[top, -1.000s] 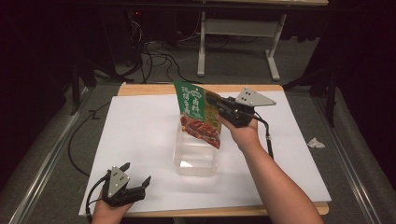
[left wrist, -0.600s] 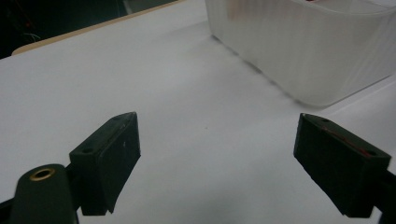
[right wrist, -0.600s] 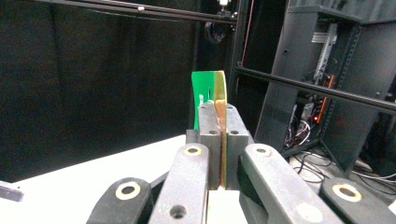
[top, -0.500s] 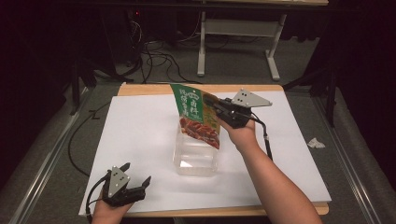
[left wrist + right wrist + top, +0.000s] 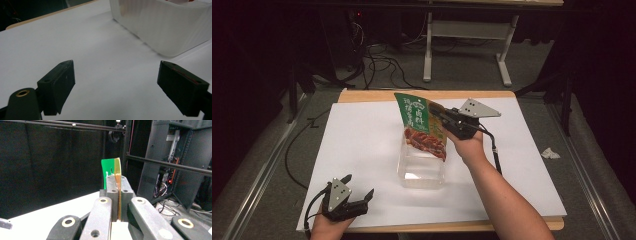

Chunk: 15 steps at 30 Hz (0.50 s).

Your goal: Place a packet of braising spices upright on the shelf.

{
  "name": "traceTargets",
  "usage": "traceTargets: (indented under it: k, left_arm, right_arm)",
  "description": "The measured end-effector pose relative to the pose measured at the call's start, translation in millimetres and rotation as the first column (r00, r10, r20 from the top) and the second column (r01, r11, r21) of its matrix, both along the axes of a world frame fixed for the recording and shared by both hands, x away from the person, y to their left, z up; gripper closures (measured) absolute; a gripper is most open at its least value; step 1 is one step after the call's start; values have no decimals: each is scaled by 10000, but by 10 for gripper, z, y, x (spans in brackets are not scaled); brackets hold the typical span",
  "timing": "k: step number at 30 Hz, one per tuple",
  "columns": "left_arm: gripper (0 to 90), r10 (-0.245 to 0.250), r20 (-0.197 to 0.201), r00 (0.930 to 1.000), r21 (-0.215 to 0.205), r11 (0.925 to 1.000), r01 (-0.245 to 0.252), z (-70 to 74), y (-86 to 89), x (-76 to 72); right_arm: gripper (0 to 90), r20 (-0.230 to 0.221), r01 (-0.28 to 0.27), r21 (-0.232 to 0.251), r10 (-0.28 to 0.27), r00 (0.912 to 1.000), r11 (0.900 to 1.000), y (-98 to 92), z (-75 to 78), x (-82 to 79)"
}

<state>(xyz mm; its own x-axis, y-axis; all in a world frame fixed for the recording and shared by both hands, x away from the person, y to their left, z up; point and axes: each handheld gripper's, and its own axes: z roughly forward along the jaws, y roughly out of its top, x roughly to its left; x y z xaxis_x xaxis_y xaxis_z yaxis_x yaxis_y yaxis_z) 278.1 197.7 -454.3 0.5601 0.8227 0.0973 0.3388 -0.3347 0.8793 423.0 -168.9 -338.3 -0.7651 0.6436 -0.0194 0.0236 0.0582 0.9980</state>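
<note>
The snack pouch [image 5: 422, 125], green at the top with a red food picture lower down, hangs in the air over the clear plastic box [image 5: 421, 167] in the middle of the white table [image 5: 362, 145]. We hold it by its upper right edge in the right gripper [image 5: 443, 116], whose jaws are pressed tight on the pouch's thin seam [image 5: 117, 182], as the right gripper view shows plainly. The pouch's lower end dips toward the box's open mouth, tilted rather than upright; we cannot tell whether it touches the rim.

We judge the work to be about halfway: the pouch is picked up and brought above the box, but it is not yet lowered in or let go. What is left is to bring it down inside the walls and release.

Our left gripper [image 5: 354, 195] rests near the front left edge of the table, well apart from the box, its jaws spread wide with nothing between them; its own view looks across bare table toward the box's wall [image 5: 170, 27].
</note>
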Motion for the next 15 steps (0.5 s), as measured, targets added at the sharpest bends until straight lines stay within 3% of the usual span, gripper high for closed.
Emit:
traceTargets:
  k: [7,15]
  left_arm:
    - [151,-7,0,10000,-23,10000,7,-2,-3,4]
    - [151,-52,-14,10000,25,10000,52,-4,-9,2]
  right_arm:
    - [900,-385,94,-49,-96,9992,9999,-36,-151,20]
    - [900,-501,252,218,-241,9985,9994,-127,-240,-12]
